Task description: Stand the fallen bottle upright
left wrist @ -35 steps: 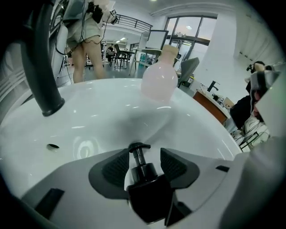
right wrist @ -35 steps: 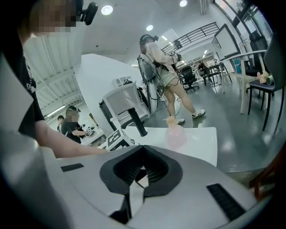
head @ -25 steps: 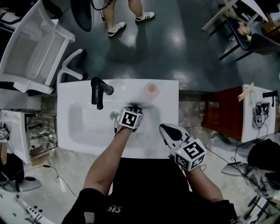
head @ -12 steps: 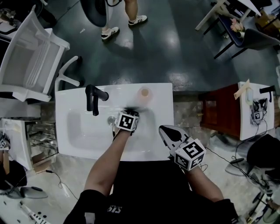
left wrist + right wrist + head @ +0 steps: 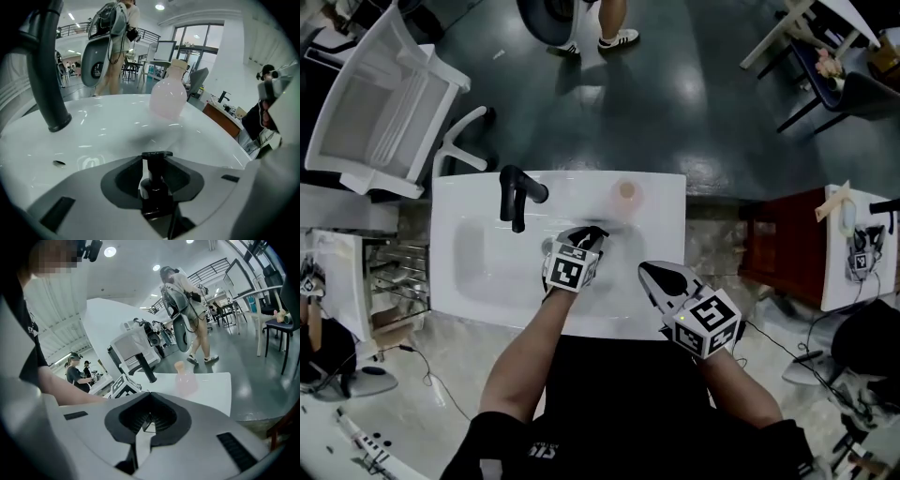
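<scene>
Left gripper (image 5: 592,232) has let go and backed up off the bottle (image 5: 625,193): a second ago its jaws were wide, now they're about half open and closing, with nothing from the scene between them. In the left gripper view the bottle is well beyond the tips, not touched

Bottle hasn't shifted across the three head views. It stands upright, cap up, on the back rim of the sink (image 5: 469,202), right of the faucet (image 5: 517,195)

Right gripper (image 5: 643,270) hasn't moved. It hangs over the sink's front right corner, tips together, holding nothing

Read: bottle stays up after release, so the task looks done to me – only thing left is pulling the left hand clear without clipping it

Count:
- bottles – 1, pink, upright
- faucets – 1, black
- sinks – 1, white
- grippers – 2, both empty
- chairs – 1 white one (image 5: 380,103) beyond the sink on the left, plus a dark one at top right
- bystanders – 1 pair of legs (image 5: 614,28) at the top edge
</scene>
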### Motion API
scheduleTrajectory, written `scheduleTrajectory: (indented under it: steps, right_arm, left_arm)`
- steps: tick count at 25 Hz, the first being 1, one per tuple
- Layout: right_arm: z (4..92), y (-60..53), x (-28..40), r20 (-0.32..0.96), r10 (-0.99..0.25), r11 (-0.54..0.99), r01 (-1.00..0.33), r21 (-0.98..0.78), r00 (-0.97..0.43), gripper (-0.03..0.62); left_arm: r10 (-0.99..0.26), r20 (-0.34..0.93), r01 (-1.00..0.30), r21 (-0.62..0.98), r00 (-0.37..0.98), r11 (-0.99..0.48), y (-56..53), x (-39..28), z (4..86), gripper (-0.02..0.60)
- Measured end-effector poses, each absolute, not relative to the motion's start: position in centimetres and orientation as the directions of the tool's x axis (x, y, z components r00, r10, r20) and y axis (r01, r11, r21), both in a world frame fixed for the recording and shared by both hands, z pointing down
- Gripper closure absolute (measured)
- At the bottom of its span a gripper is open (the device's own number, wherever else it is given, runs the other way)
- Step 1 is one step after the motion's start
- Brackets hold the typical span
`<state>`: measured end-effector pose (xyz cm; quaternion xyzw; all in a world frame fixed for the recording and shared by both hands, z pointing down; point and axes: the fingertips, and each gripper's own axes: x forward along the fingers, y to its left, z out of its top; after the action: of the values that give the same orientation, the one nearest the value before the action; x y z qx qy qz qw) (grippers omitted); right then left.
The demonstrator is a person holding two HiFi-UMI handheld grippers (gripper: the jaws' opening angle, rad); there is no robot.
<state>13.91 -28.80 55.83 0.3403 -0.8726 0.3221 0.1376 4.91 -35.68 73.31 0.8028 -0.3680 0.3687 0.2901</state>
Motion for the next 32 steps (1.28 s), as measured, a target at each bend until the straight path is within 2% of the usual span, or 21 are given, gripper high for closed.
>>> scheduleTrajectory:
  steps: [7, 17, 25, 27, 29, 32]
  right_arm:
    - [55.4, -28.0, 13.2, 0.438, -0.479, 0.586, -0.649, -0.485, -0.761, 0.58]
    - [55.6, -28.7, 12.9, 0.436, -0.508, 0.552, -0.67, -0.497, -0.743, 0.58]
    - [55.9, -28.4, 8.2, 0.448, -0.486, 0.565, -0.661, -0.494, -0.75, 0.579]
    - [55.6, -28.2, 7.1, 0.448, -0.479, 0.573, -0.656, -0.492, -0.755, 0.58]
    - [55.6, -27.8, 6.3, 0.454, -0.473, 0.579, -0.654, -0.487, -0.755, 0.58]
    - [55.3, -27.4, 5.7, 0.461, -0.476, 0.578, -0.661, -0.478, -0.749, 0.579]
  left_arm:
    - [-0.463, 0.769, -0.824, 0.14, 0.44, -0.55, -34.8, 3.5, 69.9, 0.486]
    - [-0.461, 0.766, -0.821, 0.148, 0.448, -0.551, -32.3, 1.3, 69.4, 0.489]
    - [-0.449, 0.765, -0.779, 0.107, 0.461, -0.618, -29.7, -1.0, 70.5, 0.491]
    - [-0.445, 0.766, -0.762, 0.089, 0.464, -0.641, -29.5, -1.3, 70.7, 0.475]
    - [-0.445, 0.767, -0.748, 0.067, 0.462, -0.66, -29.2, -1.5, 70.5, 0.4]
    - [-0.453, 0.764, -0.729, 0.034, 0.46, -0.684, -29.3, -1.6, 70.3, 0.371]
